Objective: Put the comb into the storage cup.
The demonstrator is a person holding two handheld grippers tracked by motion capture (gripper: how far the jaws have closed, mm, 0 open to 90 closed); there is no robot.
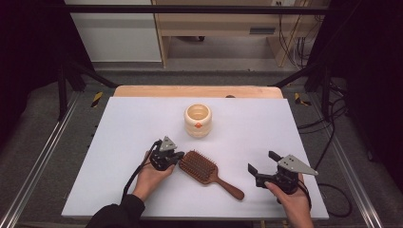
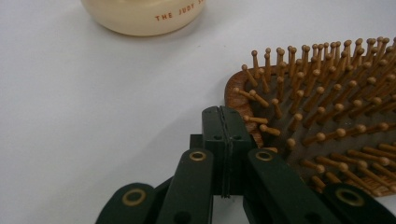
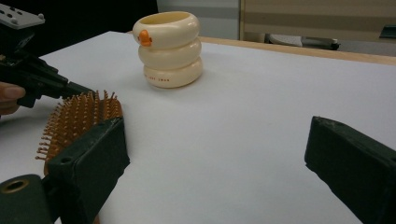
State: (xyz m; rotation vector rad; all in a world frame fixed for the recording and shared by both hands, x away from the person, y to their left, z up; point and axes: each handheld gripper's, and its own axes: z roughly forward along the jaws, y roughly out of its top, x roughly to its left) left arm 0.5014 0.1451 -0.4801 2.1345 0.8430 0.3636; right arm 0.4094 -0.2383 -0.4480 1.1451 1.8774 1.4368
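Lying bristles-up mid-table, the hairbrush (image 1: pixel 199 166) is not yet lifted. Left gripper (image 1: pixel 177 156) is pressed closed at the brush head's rim, nothing clamped. Right gripper (image 1: pixel 263 162) is held wide apart near the handle. Cream cup (image 1: pixel 197 119) is untouched behind.

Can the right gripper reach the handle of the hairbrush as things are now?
Probably yes. The right gripper is open, and only bare table lies between it and the hairbrush handle. The left gripper is at the brush head.

Even overhead light, bright white table (image 1: pixel 142 190), dark surround L and R, soft faint shadows, no glare, near jaws blurred in gripper views, far bg soft.
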